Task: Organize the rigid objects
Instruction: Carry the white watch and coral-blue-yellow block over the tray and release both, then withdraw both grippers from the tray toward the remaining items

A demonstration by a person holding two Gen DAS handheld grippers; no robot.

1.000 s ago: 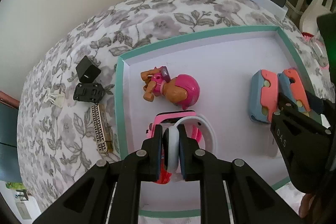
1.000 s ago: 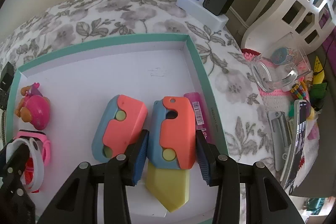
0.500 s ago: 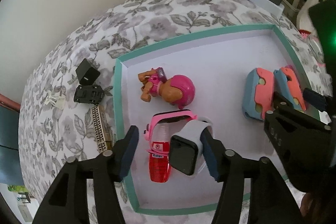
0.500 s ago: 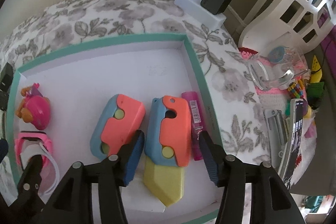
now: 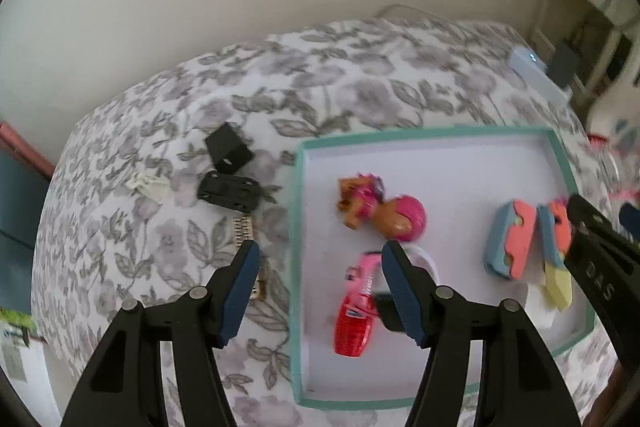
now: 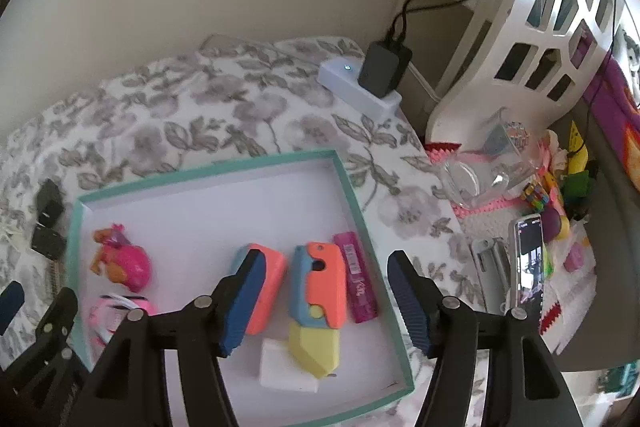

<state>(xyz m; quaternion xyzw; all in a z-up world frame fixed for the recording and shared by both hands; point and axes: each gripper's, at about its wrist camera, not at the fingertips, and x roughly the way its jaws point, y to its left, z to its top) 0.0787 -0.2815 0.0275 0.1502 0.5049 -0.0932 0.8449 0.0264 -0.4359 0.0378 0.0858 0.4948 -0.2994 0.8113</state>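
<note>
Inside the teal-rimmed tray [image 5: 297, 243], a pink-strapped toy watch [image 5: 362, 281] lies beside a pup figure [image 5: 382, 211]; it looks light, with a stiff face best pinched across. Left gripper [image 5: 316, 291] and right gripper [image 6: 326, 301] both hover wide open, empty.

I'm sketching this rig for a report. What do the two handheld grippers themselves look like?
Both look alike. The left gripper and right gripper have matte black angular plastic arms joined by round silver rivets, ending in dark blue ribbed finger pads. The right gripper's side shows embossed lettering in the left wrist view, unclear. No cables or sleeves show.
</note>
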